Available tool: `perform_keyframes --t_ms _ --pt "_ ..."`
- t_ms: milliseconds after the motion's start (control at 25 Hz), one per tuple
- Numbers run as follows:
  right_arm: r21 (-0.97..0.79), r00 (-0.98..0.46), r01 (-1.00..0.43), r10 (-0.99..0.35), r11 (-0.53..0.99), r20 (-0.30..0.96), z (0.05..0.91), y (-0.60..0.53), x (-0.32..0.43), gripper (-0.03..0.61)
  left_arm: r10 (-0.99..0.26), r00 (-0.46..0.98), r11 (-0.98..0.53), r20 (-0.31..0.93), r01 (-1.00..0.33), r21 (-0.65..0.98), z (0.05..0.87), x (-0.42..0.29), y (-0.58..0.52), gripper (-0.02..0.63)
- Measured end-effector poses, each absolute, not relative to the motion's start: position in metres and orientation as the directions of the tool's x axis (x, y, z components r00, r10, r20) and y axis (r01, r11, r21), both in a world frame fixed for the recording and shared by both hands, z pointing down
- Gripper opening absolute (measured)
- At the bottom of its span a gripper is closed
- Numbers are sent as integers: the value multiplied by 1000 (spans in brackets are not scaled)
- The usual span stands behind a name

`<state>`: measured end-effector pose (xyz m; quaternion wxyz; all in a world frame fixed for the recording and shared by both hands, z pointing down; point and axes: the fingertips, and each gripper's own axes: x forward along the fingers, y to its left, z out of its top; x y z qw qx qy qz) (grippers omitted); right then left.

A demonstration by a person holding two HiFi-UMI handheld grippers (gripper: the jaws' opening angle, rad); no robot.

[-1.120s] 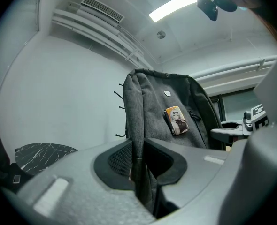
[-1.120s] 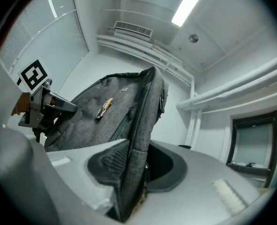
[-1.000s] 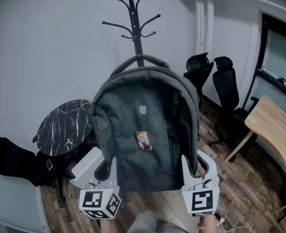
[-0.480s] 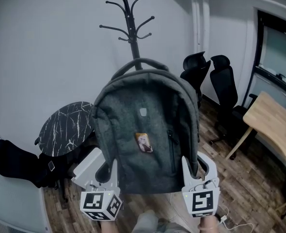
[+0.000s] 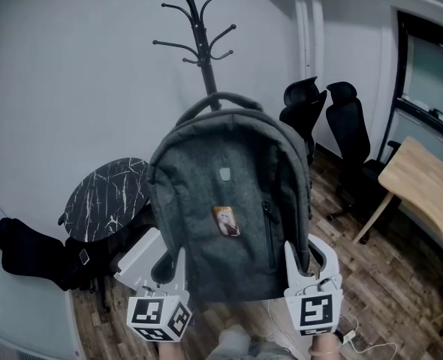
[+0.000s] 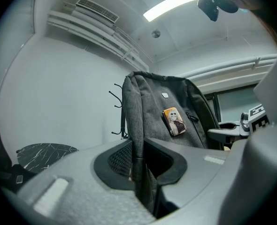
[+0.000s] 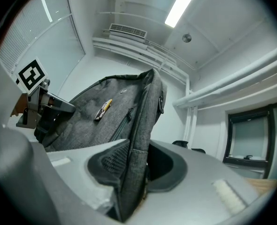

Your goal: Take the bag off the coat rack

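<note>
The grey backpack (image 5: 229,208) is up in the air, upright, front panel toward the head view, carried by the two grippers at its lower corners. The left gripper (image 5: 161,267) has the bag's lower left side edge between its jaws. In the left gripper view, that gripper (image 6: 141,165) shows its jaws drawn in to a narrow slot with a fold of the backpack's (image 6: 152,116) grey fabric pinched in it. The right gripper (image 5: 308,265) holds the lower right side edge in the same way. In the right gripper view, its jaws (image 7: 136,165) stand a little further apart and are pressed on a thicker seam of the backpack (image 7: 110,111). A small picture badge (image 5: 227,221) sits at the middle of the front panel, just left of a vertical zipper (image 5: 266,227). The arched top handle (image 5: 221,100) crosses in front of the pole of the black coat rack (image 5: 199,36), whose hooks spread out above the bag; whether handle and pole touch cannot be told. Behind the bag at lower left stands a round black marble-patterned side table (image 5: 105,197). At right are two black office chairs (image 5: 349,133) and a light wooden desk (image 5: 424,193) on the plank floor (image 5: 379,291).
</note>
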<state>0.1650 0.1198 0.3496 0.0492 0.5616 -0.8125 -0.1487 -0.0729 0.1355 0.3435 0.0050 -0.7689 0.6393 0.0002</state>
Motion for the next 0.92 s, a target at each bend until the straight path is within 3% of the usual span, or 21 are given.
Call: perform_keyframes --t_ms 920 --pt "295 -361 -900 -929 321 -88 355 111 162 106 -981 195 -195 4 -981 -3 349 -75 125 64"
